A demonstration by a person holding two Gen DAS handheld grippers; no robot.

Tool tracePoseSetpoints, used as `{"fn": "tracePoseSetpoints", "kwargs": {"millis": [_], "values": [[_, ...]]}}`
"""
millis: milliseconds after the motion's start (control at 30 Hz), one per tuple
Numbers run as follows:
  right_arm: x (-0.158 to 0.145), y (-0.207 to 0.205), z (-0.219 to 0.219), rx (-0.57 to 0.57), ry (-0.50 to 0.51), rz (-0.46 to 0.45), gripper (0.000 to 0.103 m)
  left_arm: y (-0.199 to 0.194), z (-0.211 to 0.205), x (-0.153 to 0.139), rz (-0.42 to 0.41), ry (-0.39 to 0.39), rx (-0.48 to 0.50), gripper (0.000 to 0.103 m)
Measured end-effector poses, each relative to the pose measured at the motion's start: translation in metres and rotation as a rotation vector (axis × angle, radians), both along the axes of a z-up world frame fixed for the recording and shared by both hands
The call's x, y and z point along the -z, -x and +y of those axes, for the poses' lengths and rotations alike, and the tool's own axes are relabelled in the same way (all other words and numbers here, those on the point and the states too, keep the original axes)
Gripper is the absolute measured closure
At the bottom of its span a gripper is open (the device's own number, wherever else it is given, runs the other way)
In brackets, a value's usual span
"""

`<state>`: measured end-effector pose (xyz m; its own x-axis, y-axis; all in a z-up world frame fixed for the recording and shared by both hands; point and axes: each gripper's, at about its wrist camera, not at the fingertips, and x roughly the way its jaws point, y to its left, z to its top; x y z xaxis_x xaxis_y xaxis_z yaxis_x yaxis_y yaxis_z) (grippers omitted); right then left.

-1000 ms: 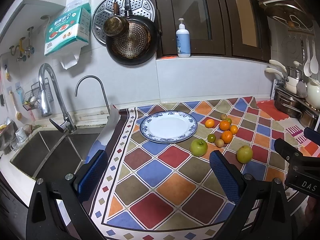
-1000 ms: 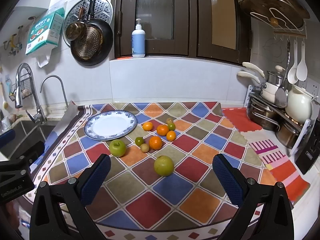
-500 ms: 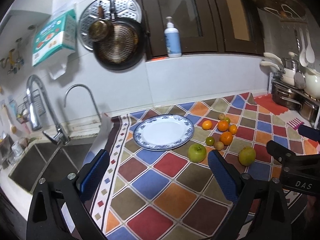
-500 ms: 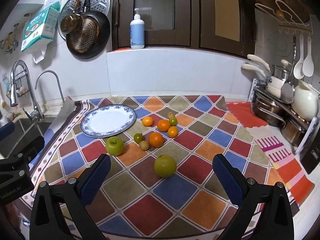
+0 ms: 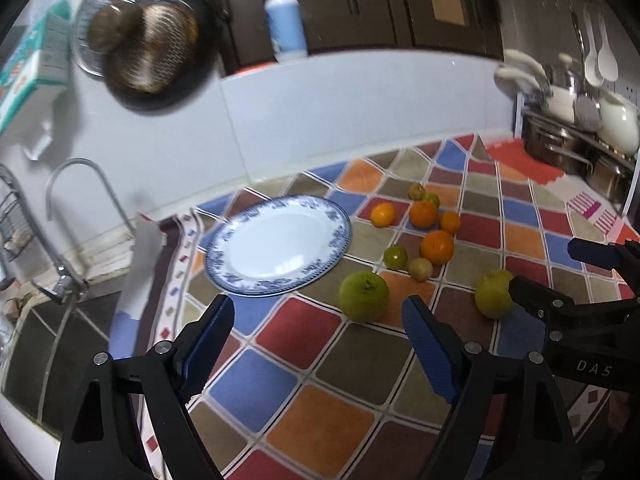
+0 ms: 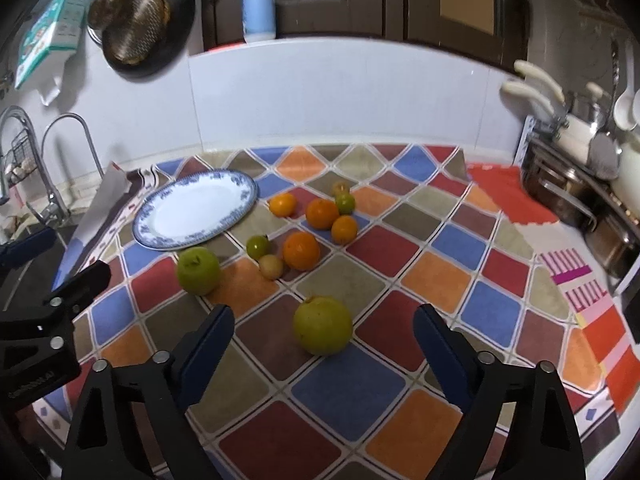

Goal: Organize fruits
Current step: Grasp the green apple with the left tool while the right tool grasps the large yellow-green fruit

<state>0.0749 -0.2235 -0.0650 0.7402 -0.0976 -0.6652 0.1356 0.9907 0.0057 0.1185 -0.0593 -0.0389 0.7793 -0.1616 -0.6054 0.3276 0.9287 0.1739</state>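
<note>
Left gripper (image 5: 318, 334): we hold it wide and empty, jaws just narrowing; green apple (image 5: 363, 296) lies just past its right finger.
Right gripper (image 6: 324, 342): wide, narrowing, yellow apple (image 6: 322, 325) between, untouched.
Plate (image 5: 224, 276): bare.
Risk: we may nudge round fruit into rolling across the desk (image 6: 348, 396).

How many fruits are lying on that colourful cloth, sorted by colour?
Orange fruits: 4
Large green apples: 2
Small green fruits: 2
Small tan or brownish fruits: 2
Total: 10, all on the cloth; none on the plate.
</note>
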Motion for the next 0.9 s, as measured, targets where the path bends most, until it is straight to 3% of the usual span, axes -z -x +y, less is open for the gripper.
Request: {"fn": "tracePoseSetpoints", "kwargs": {"millis": [300,533,900], "values": [[0.034,-0.038,-0.015,-0.016,-0.066,0.116,0.029,-0.039,-0.023,0.034,0.110,-0.050,0.079,0.022],[0.052,-0.050,-0.017,-0.034,-0.096,0.181,0.038,-0.057,-0.037,0.052,0.151,-0.077,0.126,0.028],[0.063,-0.056,-0.019,-0.036,-0.109,0.222,0.052,-0.072,-0.049,0.070,0.190,-0.101,0.172,0.047]]}}
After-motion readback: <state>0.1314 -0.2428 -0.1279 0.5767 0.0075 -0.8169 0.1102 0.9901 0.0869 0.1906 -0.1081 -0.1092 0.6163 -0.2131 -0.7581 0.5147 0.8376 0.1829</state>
